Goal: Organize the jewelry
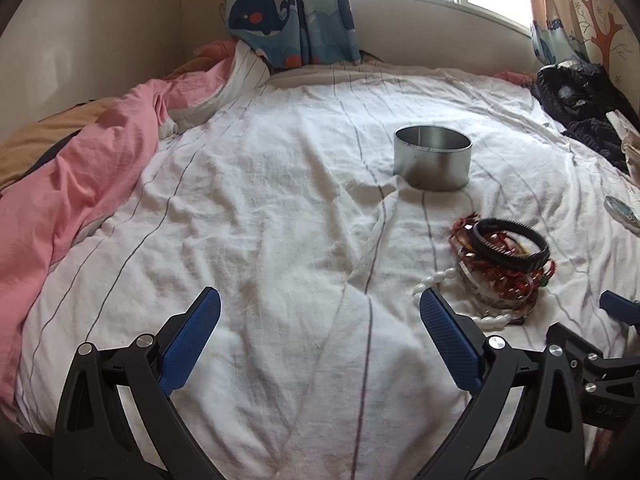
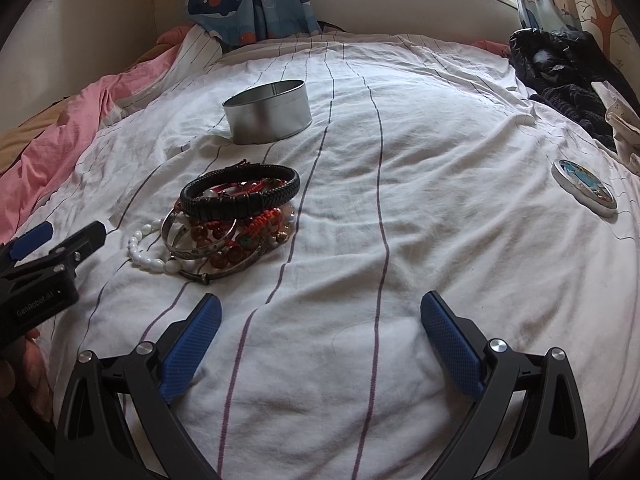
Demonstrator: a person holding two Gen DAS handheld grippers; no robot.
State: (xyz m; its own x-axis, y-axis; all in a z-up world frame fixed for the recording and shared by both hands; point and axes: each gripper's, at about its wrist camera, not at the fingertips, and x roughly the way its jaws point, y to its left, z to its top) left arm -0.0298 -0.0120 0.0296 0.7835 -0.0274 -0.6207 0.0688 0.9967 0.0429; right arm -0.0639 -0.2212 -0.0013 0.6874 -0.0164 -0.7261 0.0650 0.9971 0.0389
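Observation:
A heap of jewelry [image 2: 232,224] lies on the white striped bed sheet [image 2: 400,240]: a black braided bracelet [image 2: 240,191] on top, silver bangles [image 2: 200,246], red and amber beads, and a white bead bracelet [image 2: 150,256]. Behind it stands an open round metal tin [image 2: 269,112] with nothing visible inside. In the left wrist view the same heap [image 1: 502,264] lies right of the left gripper [image 1: 320,304], with the tin [image 1: 433,158] farther back. Both grippers are open above bare sheet, the right gripper [image 2: 320,306] just right of the heap. Its tin lid [image 2: 585,188] lies far right.
A pink duvet [image 1: 80,184] is bunched along the left side of the bed. Dark clothes and a black bag [image 2: 560,76] pile at the far right corner. Whale-print curtains [image 1: 288,12] and a window sill stand behind the bed. A hand [image 2: 24,364] holds the left gripper.

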